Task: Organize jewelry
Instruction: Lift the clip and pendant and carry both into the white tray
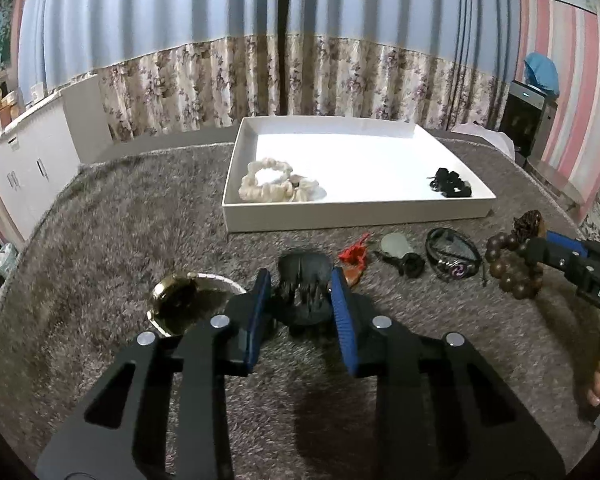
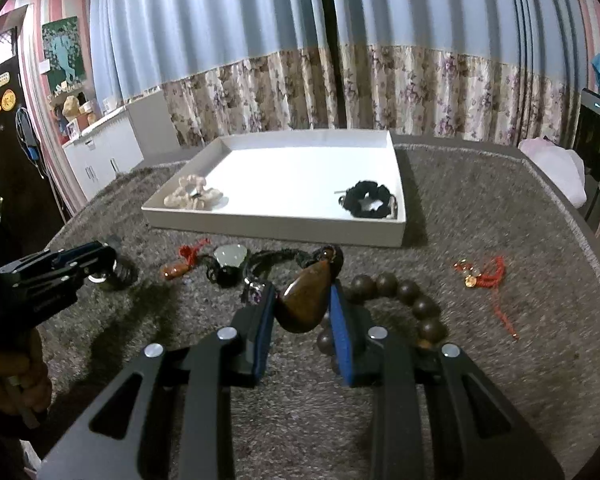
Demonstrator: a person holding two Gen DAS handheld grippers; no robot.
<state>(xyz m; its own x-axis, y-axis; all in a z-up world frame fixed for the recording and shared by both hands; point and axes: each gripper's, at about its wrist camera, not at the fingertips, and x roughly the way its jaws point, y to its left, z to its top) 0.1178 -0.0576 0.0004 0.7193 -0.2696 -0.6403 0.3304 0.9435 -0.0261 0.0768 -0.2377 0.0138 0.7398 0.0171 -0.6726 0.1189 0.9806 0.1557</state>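
My left gripper [image 1: 299, 286] has a black claw hair clip [image 1: 300, 268] between its blue pads, which press on both of its sides just above the grey rug. My right gripper [image 2: 304, 292] is shut on the brown drop-shaped pendant [image 2: 304, 300] of a wooden bead bracelet [image 2: 416, 304], and the beads trail off to the right. The left wrist view shows that bracelet [image 1: 512, 268] bunched at the right gripper [image 1: 540, 242]. A white tray [image 1: 356, 216] stands beyond, holding a cream scrunchie [image 1: 268, 184] at its left and a black scrunchie [image 1: 450, 182] at its right.
On the rug in front of the tray lie a red knot charm [image 1: 354, 254], a pale jade pendant on black cord [image 1: 396, 246] and a black cord bracelet [image 1: 452, 256]. A gold-rimmed round item [image 1: 180, 304] sits at the left. A red string charm [image 2: 484, 274] lies far right.
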